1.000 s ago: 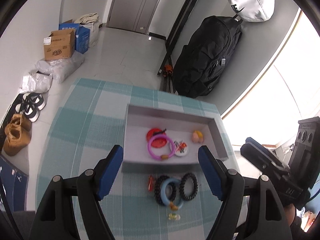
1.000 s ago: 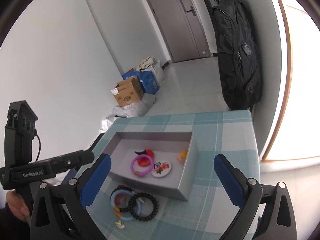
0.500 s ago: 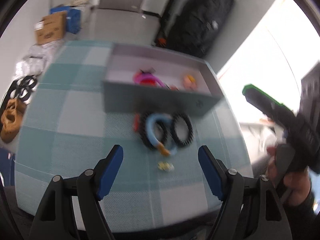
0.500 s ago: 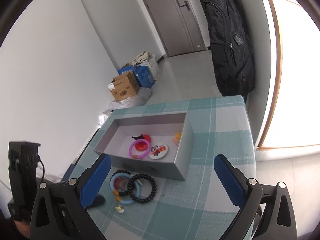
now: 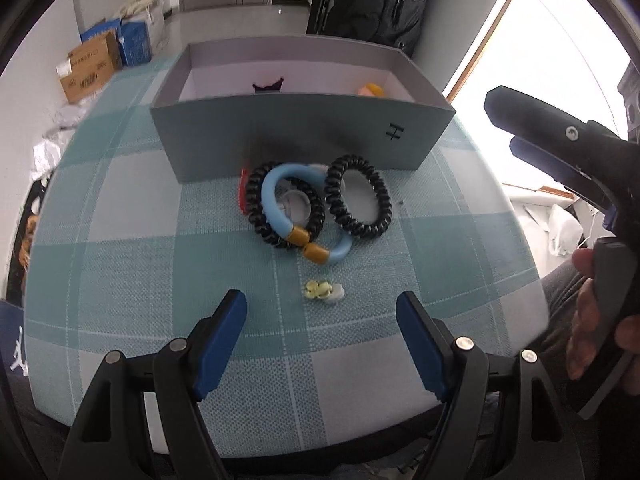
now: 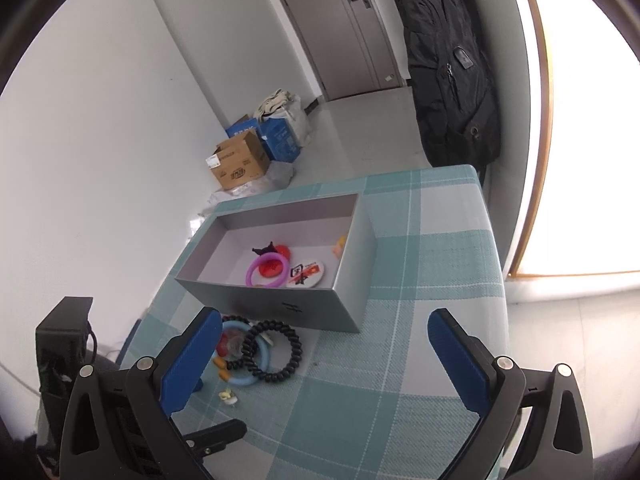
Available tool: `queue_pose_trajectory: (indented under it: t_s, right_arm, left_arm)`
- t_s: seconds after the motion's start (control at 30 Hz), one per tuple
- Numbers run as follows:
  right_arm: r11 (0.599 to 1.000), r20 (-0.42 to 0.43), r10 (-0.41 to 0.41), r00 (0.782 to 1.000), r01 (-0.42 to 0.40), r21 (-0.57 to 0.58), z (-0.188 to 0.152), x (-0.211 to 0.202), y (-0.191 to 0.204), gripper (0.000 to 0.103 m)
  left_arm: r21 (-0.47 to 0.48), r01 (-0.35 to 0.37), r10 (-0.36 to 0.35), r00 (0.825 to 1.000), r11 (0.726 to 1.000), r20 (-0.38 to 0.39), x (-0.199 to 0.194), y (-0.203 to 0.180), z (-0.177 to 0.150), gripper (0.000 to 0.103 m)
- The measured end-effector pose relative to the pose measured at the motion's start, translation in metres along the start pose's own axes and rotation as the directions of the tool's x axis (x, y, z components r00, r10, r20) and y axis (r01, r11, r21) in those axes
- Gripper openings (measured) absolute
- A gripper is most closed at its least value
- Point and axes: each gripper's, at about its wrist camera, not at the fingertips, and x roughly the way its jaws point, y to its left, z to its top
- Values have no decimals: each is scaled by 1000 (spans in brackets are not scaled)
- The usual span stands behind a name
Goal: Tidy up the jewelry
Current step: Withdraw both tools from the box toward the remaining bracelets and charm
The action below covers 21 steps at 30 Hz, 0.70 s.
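The left tongs [image 5: 322, 316] stand wide, holding nothing, low over the checked surface [image 5: 120, 264] at its near edge. The right tongs [image 6: 324, 354] are likewise wide and empty, held higher and to the right of the pile.

Loose jewelry lies on the surface just near the front wall of the grey box [image 5: 304, 136]:
- Small yellow-and-white charm [image 5: 323, 291], alone, nearest the left tongs and roughly on their centre line.
- Blue bangle [image 5: 276, 204] with amber beads, lying over one black coil hair tie [image 5: 256, 204].
- A second black coil tie [image 5: 358, 196] to the right, touching the bangle.
- A red piece [image 5: 242, 196] at the left of the pile, mostly hidden; its type cannot be told.

Inside the box: a pink ring [image 6: 267, 269], a round badge [image 6: 305, 274] and a few small pieces.

Handling, as judged:
- All items look light. Little grip force should be needed.
- The coil ties are likely soft and springy; pinch across the cord at the outer, free side of the loop.
- The bangle looks stiff and smooth, possibly slippery; grip across the tube, away from the beads.
- The charm is small and low; close on it at surface level, or it may skid away.
- Lifting the bangle first may drag the coil tie beneath.
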Motion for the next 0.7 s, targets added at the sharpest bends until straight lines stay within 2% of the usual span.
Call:
queue_pose_trajectory:
  t_s: [0.1, 0.17, 0.2, 0.33, 0.47, 0.5, 0.63, 0.7]
  right_arm:
    - [1000, -3, -5, 1000, 5, -2, -1, 0, -1, 103]
    - [1000, -3, -9, 1000, 9, 3, -1, 0, -3, 103]
    - [1000, -6, -7, 1000, 7, 9, -1, 0, -4, 103]
    - [999, -26, 4, 1000, -3, 38, -1, 2, -9, 103]
    - [999, -31, -6, 999, 7, 35, -2, 3, -9, 103]
    - [999, -33, -7, 999, 8, 34, -2, 3, -9, 103]
    - [999, -39, -16, 999, 18, 33, -2, 6, -9, 103]
    - [999, -43, -21, 999, 22, 30, -3, 7, -9, 103]
  left_arm:
    - [29, -31, 31, 999, 999, 19, 2, -7, -6, 72]
    - [67, -86, 84, 996, 994, 39, 5, -15, -9, 62]
    - [90, -126, 122, 991, 988, 47, 7, -19, -10, 61]
    - [92, -126, 122, 991, 988, 53, 6, -21, -10, 55]
    - [108, -112, 106, 993, 988, 58, 2, -23, -14, 33]
    - [114, -109, 103, 993, 987, 57, 2, -24, -15, 31]
    - [133, -84, 78, 996, 988, 49, 0, -30, -17, 14]
    - [141, -83, 77, 996, 987, 47, -1, -33, -19, 13]
